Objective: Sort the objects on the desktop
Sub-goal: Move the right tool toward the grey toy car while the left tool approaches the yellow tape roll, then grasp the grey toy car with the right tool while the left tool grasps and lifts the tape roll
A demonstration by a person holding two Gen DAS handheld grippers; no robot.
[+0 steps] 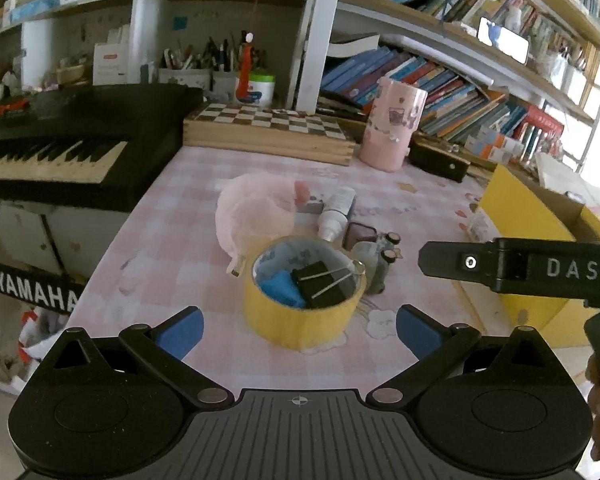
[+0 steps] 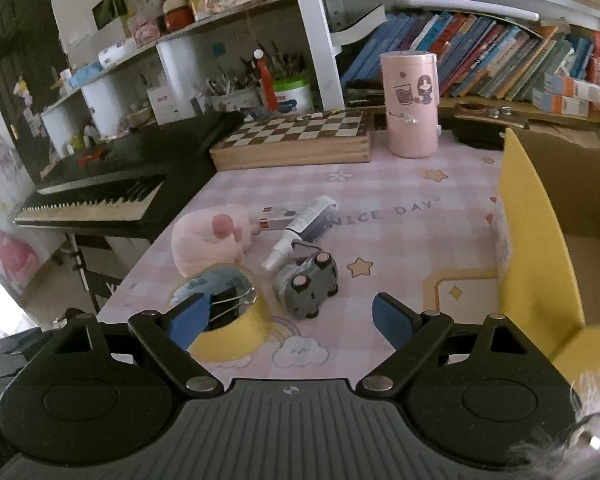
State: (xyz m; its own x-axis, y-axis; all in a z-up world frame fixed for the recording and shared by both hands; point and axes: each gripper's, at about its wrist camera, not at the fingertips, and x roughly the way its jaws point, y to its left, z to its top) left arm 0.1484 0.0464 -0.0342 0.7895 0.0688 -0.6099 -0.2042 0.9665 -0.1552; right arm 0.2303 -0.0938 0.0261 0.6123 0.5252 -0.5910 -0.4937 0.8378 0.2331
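Observation:
A yellow tape roll (image 1: pixel 300 320) lies flat on the pink checked tablecloth. Inside it are a black binder clip (image 1: pixel 324 284) and a blue item (image 1: pixel 280 290). My left gripper (image 1: pixel 299 332) is open, its blue pads on either side of the roll's near edge without touching it. A black bar marked DAS (image 1: pixel 520 268), part of my right gripper's frame, reaches in from the right. My right gripper (image 2: pixel 291 320) is open and empty, just short of a grey toy car (image 2: pixel 308 280) lying on its side. The tape roll (image 2: pixel 228 328) sits behind its left pad.
A pink plush (image 2: pixel 204 240), a white spray bottle (image 2: pixel 280 254) and a white tube (image 2: pixel 312 216) lie behind the car. A yellow box (image 2: pixel 540 240) stands at the right. At the back are a pink canister (image 2: pixel 410 104) and a chessboard (image 2: pixel 296 136). A keyboard (image 1: pixel 52 152) borders the left.

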